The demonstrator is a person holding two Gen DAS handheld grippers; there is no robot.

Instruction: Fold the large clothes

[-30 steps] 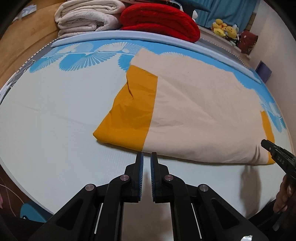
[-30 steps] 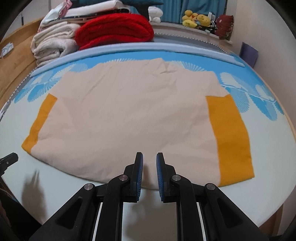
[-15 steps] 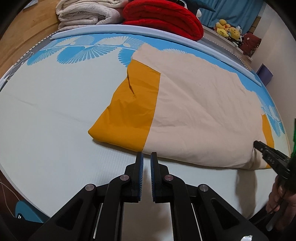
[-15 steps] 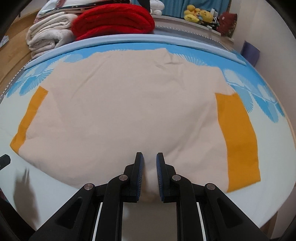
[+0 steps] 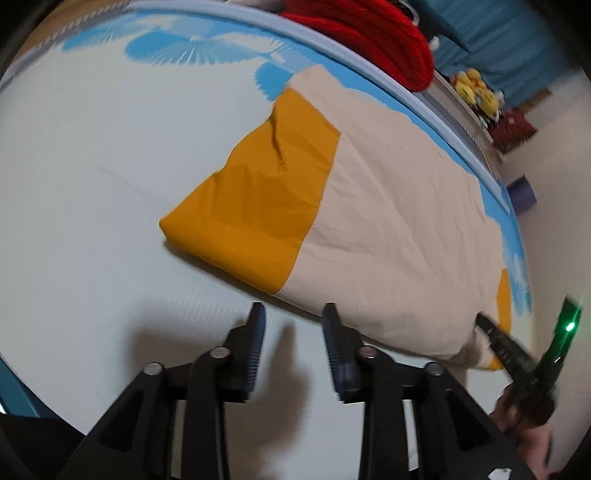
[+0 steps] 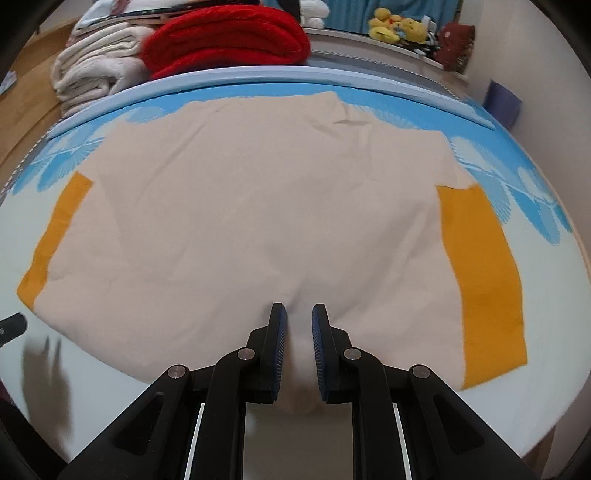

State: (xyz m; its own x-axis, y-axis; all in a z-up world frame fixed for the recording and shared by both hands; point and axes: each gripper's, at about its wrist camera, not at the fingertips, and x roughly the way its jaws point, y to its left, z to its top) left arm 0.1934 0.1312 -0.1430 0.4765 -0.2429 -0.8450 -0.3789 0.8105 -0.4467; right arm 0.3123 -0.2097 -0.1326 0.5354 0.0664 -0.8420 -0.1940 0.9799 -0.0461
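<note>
A large cream garment (image 6: pixel 277 203) with orange sleeves lies flat on the bed. My left gripper (image 5: pixel 293 314) hovers just short of its near hem (image 5: pixel 317 306), beside the orange sleeve (image 5: pixel 258 203). Its jaws are opening and only the sheet shows between them. My right gripper (image 6: pixel 299 317) sits on the near hem with a narrow gap, and cream fabric bunches between its fingers (image 6: pixel 277 332). In the left wrist view the right gripper (image 5: pixel 484 323) touches the hem close to the other sleeve. The tip of the left gripper (image 6: pixel 13 326) shows at the edge of the right wrist view.
The pale sheet with blue leaf prints (image 5: pixel 92 184) covers the bed. Folded red (image 6: pixel 225 40) and white blankets (image 6: pixel 96 66) are stacked behind the far edge, with plush toys (image 6: pixel 399 27) further right. A hand (image 5: pixel 524 417) holds the right gripper.
The left jaws have gone from nearly shut to apart, and that gripper has dropped and rolled nearer the hem. The right gripper has sunk onto the hem; fabric now lies between its fingers.
</note>
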